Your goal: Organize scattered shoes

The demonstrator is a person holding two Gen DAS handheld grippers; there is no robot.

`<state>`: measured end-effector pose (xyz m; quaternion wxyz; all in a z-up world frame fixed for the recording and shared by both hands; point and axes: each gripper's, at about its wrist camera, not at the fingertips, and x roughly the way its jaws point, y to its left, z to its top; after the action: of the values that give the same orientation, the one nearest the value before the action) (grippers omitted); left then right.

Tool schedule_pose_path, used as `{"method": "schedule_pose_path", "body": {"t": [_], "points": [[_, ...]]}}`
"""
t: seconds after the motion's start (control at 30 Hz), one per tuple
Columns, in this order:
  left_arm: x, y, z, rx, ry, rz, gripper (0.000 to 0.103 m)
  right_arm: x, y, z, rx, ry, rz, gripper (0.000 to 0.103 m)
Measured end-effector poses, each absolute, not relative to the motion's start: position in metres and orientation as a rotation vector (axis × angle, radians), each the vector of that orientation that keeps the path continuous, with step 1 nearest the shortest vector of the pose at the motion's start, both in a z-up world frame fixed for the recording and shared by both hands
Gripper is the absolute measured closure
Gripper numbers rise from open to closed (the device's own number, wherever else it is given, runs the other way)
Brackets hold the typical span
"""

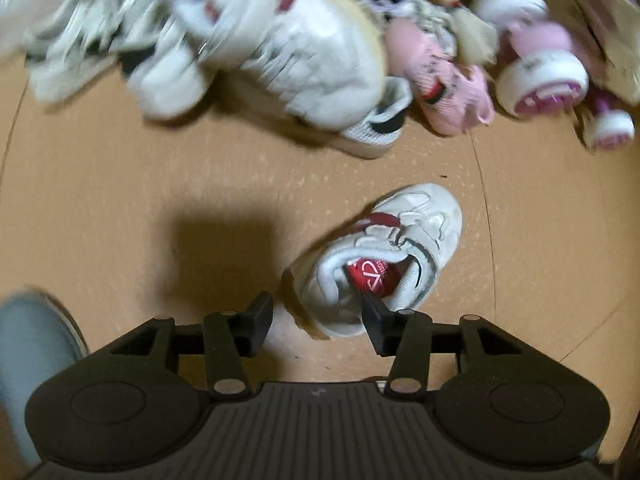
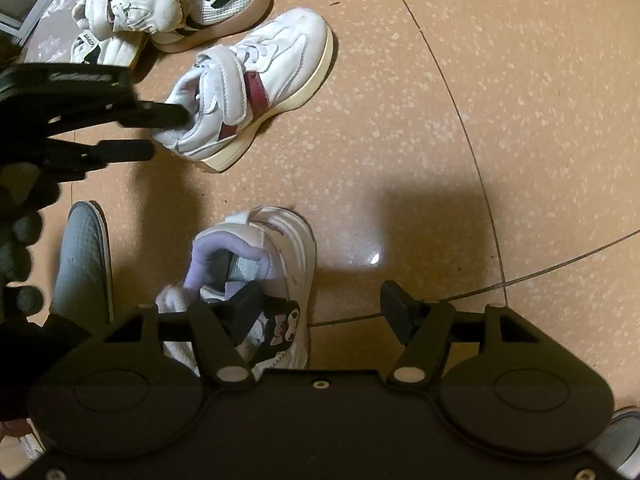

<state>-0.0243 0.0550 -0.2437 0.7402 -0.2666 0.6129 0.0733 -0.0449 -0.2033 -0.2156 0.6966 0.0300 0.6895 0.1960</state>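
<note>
A broad stretch of bare tan floor (image 2: 460, 112) is left open to the right of the shoes, crossed only by thin tile seams.

In the left wrist view, the left gripper (image 1: 318, 312) is held spread around the heel of a white sneaker with maroon stripes (image 1: 384, 256), one finger inside its collar, one outside. Beyond it, a blurred heap of white sneakers (image 1: 240, 44), pink slippers (image 1: 448, 80) and a pink-wheeled roller skate (image 1: 548, 76) is seen; the shoes cannot be counted there.

Only the right wrist view shows the right gripper (image 2: 324, 312), jaws apart, its left finger in a white sneaker with lilac lining (image 2: 276, 272). Three more white sneakers are stacked top left. A grey shoe (image 2: 82, 260) is worn nearby.
</note>
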Motion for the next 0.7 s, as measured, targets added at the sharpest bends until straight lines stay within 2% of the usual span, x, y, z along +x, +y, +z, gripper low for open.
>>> {"method": "schedule_pose_path", "body": {"t": [0.2,0.27,0.33,0.4,0.53,0.7], "points": [[-0.014,0.048,-0.261,-0.514,1.351,0.172,0.056,-0.043,-0.208,-0.220,0.106,1.543,0.450,0.037],[-0.015,0.045,-0.260,-0.449,1.339,0.119,0.072,-0.042,-0.209,-0.222,0.118,1.546,0.453,0.037],[-0.010,0.037,-0.258,-0.325,1.333,0.049,0.080,-0.042,-0.210,-0.223,0.127,1.548,0.455,0.037],[-0.005,0.026,-0.253,-0.150,1.318,-0.067,0.080,-0.041,-0.210,-0.223,0.135,1.549,0.458,0.037],[-0.001,0.014,-0.243,0.027,1.271,-0.230,0.081,-0.040,-0.209,-0.217,0.118,1.536,0.485,0.037],[0.001,-0.021,-0.219,0.365,1.141,-0.596,0.080,-0.037,-0.208,-0.207,0.109,1.514,0.520,0.038]]}}
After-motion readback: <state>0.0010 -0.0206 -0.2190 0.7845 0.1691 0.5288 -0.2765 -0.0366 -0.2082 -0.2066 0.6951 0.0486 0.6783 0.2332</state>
